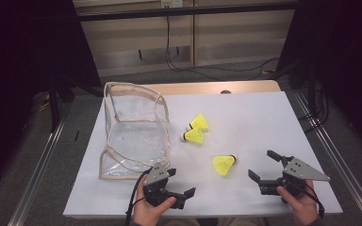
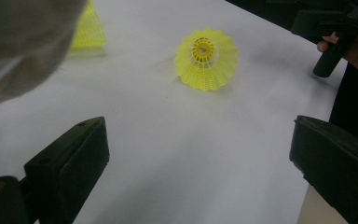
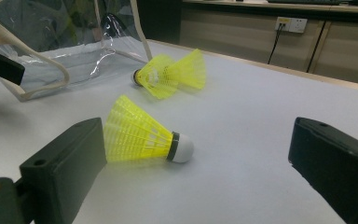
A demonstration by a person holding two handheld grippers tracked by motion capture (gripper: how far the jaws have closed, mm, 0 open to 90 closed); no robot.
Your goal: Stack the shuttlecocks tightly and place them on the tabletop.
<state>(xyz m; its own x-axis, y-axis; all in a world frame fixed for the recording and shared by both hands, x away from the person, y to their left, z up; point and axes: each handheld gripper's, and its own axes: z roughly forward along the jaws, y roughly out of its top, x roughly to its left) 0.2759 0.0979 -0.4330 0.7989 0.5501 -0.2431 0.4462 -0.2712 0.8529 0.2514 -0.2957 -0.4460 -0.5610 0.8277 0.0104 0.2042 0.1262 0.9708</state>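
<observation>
No readable text, label, brand, number or sign appeared on anything in these views, and the wall socket (image 3: 294, 24) at upper right bore none either.

Shuttlecocks (image 1: 224, 165): yellow plastic mesh skirts, slightly glossy, white smooth caps; bag (image 1: 134, 134): clear glossy plastic film, creased, matt beige fabric trim; table (image 1: 254, 122): matt white smooth sheet over wood edge; grippers (image 1: 266, 168): matt black plastic, grey metal plates

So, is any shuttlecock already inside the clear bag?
No: all three yellow shuttlecocks lie on the white table, outside the clear bag.
</observation>
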